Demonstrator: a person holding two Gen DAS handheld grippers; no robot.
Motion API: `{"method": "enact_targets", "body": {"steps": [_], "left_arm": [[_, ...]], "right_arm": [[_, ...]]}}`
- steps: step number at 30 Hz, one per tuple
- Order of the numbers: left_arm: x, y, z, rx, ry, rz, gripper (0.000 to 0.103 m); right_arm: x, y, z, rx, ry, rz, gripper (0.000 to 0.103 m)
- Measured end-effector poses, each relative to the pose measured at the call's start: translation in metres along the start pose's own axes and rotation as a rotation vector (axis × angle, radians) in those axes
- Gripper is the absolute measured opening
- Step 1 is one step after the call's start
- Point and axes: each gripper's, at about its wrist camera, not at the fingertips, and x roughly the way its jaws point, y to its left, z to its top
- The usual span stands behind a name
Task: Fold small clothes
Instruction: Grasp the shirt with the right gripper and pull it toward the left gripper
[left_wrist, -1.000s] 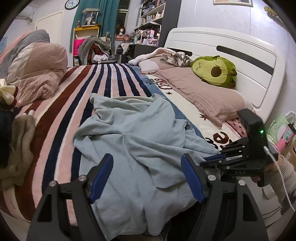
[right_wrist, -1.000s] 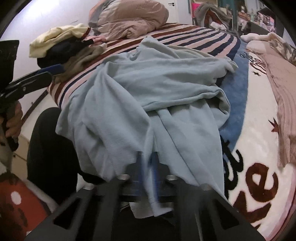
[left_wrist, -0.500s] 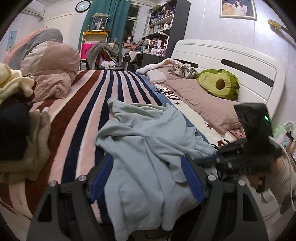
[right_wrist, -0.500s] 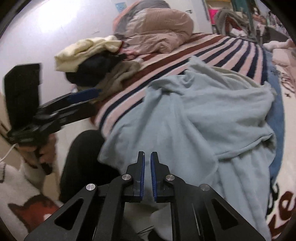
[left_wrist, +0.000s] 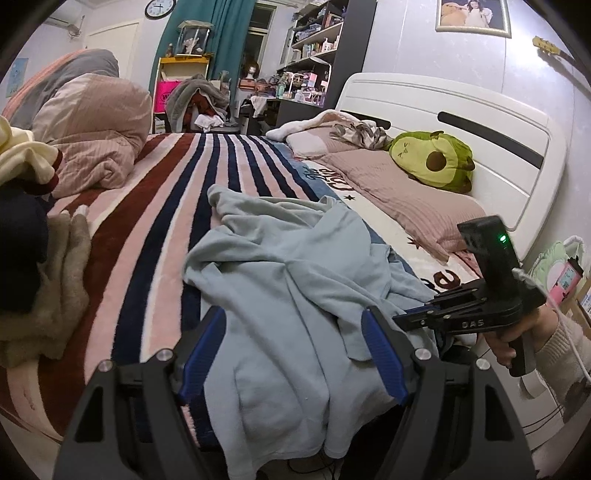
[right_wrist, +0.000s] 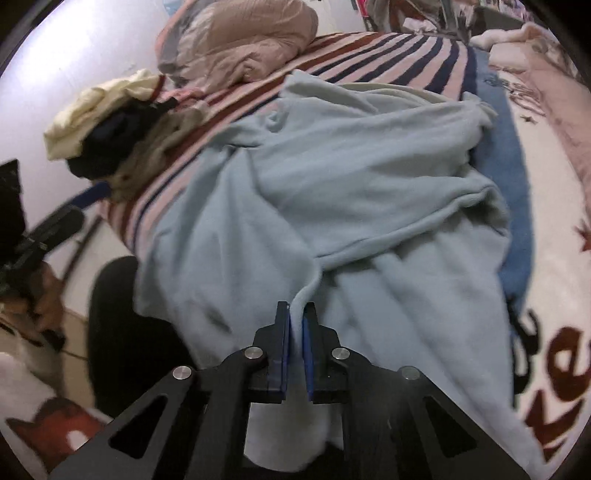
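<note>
So the pale blue garment (left_wrist: 295, 280) is lying rumpled across the near side of the striped blanket (left_wrist: 155, 229), bunched in the middle, with its lower part hanging off the bed's edge toward me. Nowhere near flat yet.

My right gripper (right_wrist: 295, 325) has its jaws pinched together on a ridge of that blue cloth at the near hem; you can see the fabric running up between the pads. My left gripper (left_wrist: 293, 354) is just hovering over the hem on its side, jaws wide apart, cloth showing below and between the fingers but nothing pressing on it.

I'd say this is the spread-it-out stage, before any actual fold. Next move, as I figure it: bring the left down, clamp a matching bit of hem or a corner, then pull both hands apart and lift so the thing opens up and can be laid flat. Tricky part is grabbing one layer only, since it's doubled over itself.

Around it: a pile of other clothes (left_wrist: 33, 258) at the left edge, a pink duvet (left_wrist: 96, 133) behind, and an avocado plush (left_wrist: 434, 160) by the headboard.
</note>
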Motion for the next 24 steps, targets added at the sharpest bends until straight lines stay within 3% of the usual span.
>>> {"method": "enact_targets", "body": {"steps": [6,14,19,22,23,24], "left_arm": [[-0.010,0.017,-0.003,-0.038,-0.027,0.014,0.072],[-0.035,0.056,-0.015,-0.091,-0.050,0.083,0.072],[-0.044,0.077,-0.023,-0.116,-0.048,0.120,0.072],[-0.043,0.084,-0.024,-0.124,-0.044,0.126,0.072],[-0.042,0.085,-0.024,-0.126,-0.044,0.127,0.072],[-0.041,0.084,-0.024,-0.127,-0.044,0.127,0.072]], "right_arm": [[0.002,0.039,0.017,-0.022,-0.045,0.157,0.001],[0.059,0.109,0.052,-0.108,0.006,0.325,0.001],[0.089,0.128,0.062,-0.093,0.031,0.350,0.001],[0.099,0.128,0.061,-0.095,0.052,0.318,0.004],[0.100,0.127,0.059,-0.098,0.063,0.310,0.009],[0.101,0.127,0.057,-0.093,0.085,0.323,0.020]]}}
